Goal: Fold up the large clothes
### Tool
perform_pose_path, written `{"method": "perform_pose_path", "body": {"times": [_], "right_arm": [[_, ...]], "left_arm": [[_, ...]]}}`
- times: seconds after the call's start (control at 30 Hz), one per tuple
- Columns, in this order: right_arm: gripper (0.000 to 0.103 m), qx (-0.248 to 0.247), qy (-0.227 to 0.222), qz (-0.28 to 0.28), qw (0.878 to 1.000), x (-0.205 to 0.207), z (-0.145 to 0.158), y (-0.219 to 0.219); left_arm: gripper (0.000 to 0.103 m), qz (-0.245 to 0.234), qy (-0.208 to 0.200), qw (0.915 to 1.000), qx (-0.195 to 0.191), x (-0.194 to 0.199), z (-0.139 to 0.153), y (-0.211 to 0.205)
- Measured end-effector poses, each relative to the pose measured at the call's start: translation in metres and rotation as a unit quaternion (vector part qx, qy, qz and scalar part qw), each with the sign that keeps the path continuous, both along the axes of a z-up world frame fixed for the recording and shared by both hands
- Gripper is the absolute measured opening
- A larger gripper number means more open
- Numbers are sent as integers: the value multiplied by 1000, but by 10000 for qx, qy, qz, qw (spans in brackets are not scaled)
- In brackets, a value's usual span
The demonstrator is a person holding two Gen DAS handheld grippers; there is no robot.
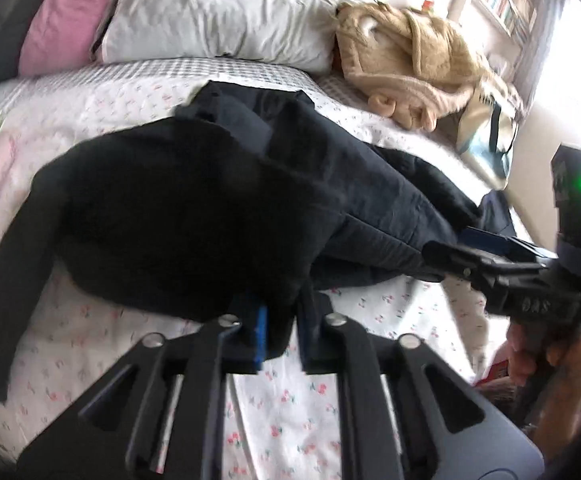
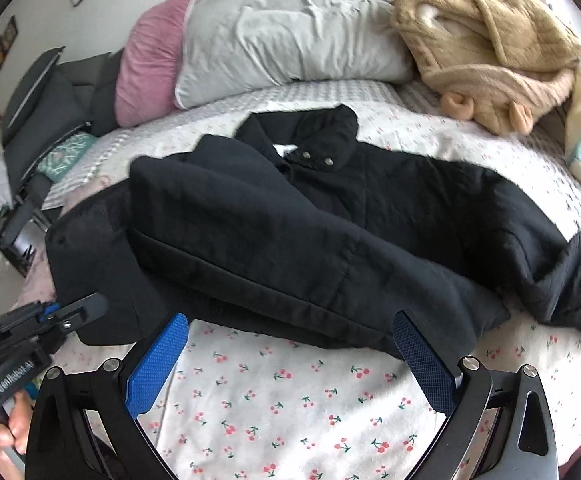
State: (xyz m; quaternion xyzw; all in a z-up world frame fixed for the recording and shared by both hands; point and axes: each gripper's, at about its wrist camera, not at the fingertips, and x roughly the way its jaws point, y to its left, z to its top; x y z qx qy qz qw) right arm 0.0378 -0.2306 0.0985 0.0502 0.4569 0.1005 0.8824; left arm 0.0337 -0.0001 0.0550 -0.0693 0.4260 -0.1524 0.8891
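A black quilted jacket [image 2: 290, 216] lay spread across the bed [image 2: 290, 400], on a white sheet printed with small red cherries. Its collar, with two metal snaps, pointed toward the pillows, and one side had been folded in over the body, so a thick doubled panel ran slantwise across the front. The near hem lay just ahead of the right gripper [image 2: 290, 360].

The left gripper [image 1: 280, 334] had its jaws closed on the jacket's edge: dark fabric bunched up between the blue pads and rose in a lump just ahead of them. In the right wrist view the same gripper showed at the jacket's left side, with the person's hand [image 2: 6, 428] wrapped round its handle.

The right gripper stood with its jaws spread wide, its blue pads [image 2: 156, 364] well apart, and nothing between them but cherry-print sheet. Its tips were close to the hem, but I could not tell whether they touched it. From the left wrist view it appeared to reach in toward the jacket from the right, though that picture was blurred.

At the head of the bed a large white pillow [image 2: 290, 28] leaned beside a pink cushion [image 2: 150, 56]. A tan fleece robe [image 2: 490, 44] lay heaped at the far right corner, apart from the jacket.
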Motion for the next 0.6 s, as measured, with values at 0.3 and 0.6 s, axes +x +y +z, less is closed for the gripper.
{"method": "perform_pose_path", "body": {"times": [0.3, 0.6], "right_arm": [[103, 798, 590, 151, 9949, -8, 5, -17], [103, 890, 926, -216, 9915, -3, 9, -11]], "left_arm": [[1, 235, 204, 9985, 457, -76, -3, 78], [78, 567, 510, 9957, 519, -82, -9, 107]]}}
